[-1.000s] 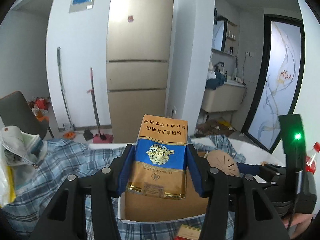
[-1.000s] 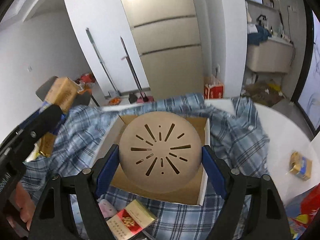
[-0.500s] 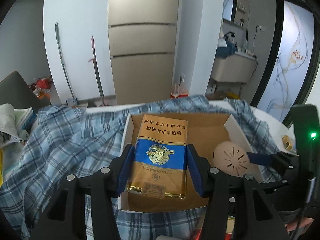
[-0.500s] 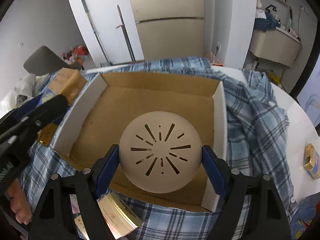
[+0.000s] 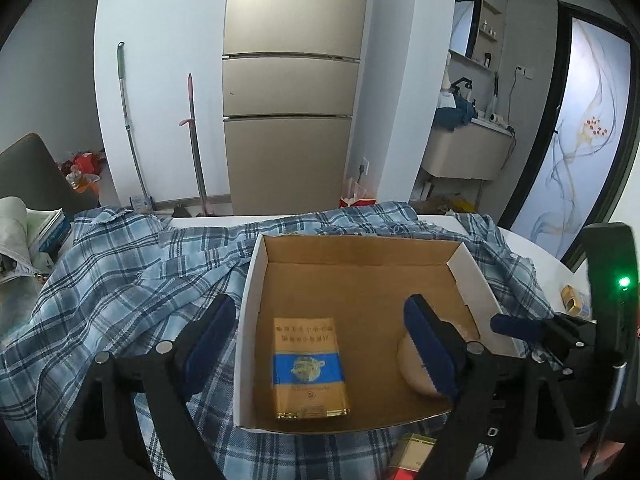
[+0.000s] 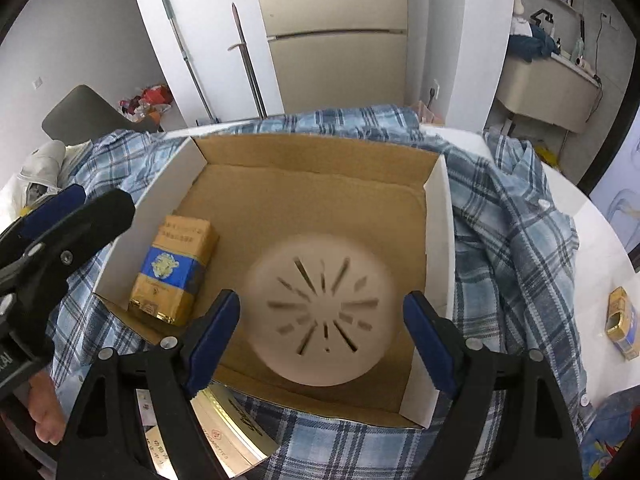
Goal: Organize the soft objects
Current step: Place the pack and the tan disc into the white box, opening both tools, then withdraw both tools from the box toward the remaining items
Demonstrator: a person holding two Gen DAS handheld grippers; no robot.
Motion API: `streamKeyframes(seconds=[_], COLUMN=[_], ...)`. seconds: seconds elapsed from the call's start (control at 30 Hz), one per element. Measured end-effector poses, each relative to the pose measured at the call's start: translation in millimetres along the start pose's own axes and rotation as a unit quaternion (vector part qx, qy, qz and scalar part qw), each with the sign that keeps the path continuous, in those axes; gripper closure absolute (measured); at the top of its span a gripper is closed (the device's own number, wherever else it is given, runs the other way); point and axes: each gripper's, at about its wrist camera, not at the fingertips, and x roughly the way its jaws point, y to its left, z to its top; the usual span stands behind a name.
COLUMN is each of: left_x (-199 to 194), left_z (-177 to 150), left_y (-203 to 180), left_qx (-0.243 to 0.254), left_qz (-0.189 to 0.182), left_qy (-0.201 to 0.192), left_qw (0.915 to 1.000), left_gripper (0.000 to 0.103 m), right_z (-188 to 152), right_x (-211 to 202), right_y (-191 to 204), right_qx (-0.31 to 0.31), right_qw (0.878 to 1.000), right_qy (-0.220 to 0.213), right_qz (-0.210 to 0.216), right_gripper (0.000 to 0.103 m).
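An open cardboard box [image 5: 360,256] lies on a blue plaid shirt. A gold and blue pack [image 5: 308,368] lies flat on the box floor at its left side, also seen as the pack [image 6: 176,272]. My left gripper [image 5: 319,304] hangs over it with jaws opening; the pads are well clear of the pack. A round beige slotted disc [image 6: 320,308] sits blurred in the box between the fingers of my right gripper [image 6: 321,300], whose jaws are opening, with a thin gap at each pad. In the left wrist view the disc [image 5: 414,376] is half hidden behind a finger.
The plaid shirt [image 5: 140,280] covers the white table [image 6: 600,240] around the box. A white and gold pack [image 6: 236,436] lies just before the box. A small gold pack [image 6: 622,320] sits at the right. A person's hand [image 6: 44,412] shows at lower left.
Both grippers came down over the box. The left jaws spread and the pack dropped onto the box floor. The disc has slipped free of the right pads and sits lower.
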Motion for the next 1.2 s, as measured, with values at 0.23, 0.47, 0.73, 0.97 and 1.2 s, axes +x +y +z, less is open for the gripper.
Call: streamKeyframes(seconds=[0.23, 0.47, 0.73, 0.97, 1.2], left_x=[-18, -88, -168, -217, -237], left_z=[8, 33, 25, 3, -24], left_y=[0, -4, -12, -7, 0], left_qx=[0.010, 0.022, 0.057, 0.046, 0.048], left_qz=[0.003, -0.008, -0.018, -0.034, -0.036], left_qy=[-0.025, -0.083, -0.131, -0.181, -0.191], left_qw=[0.9996, 0.9963, 0.9895, 0.9818, 0.9798], left_gripper=[0.015, 0.015, 0.015, 0.000, 0.000], right_z=[4, 14, 9, -14, -43], right_x=[-26, -69, -138, -186, -206], right_y=[-1, -2, 14, 28, 29], right_qx=[0.002, 0.008, -0.015, -0.046, -0.056], right_qw=[0.999, 0.996, 0.989, 0.980, 0.971], right_qy=[-0.048, -0.085, -0.144, -0.191, -0.230], right_qz=[0.000, 0.012, 0.023, 0.026, 0.032], right_gripper=[0.010, 0.010, 0.010, 0.007, 0.000])
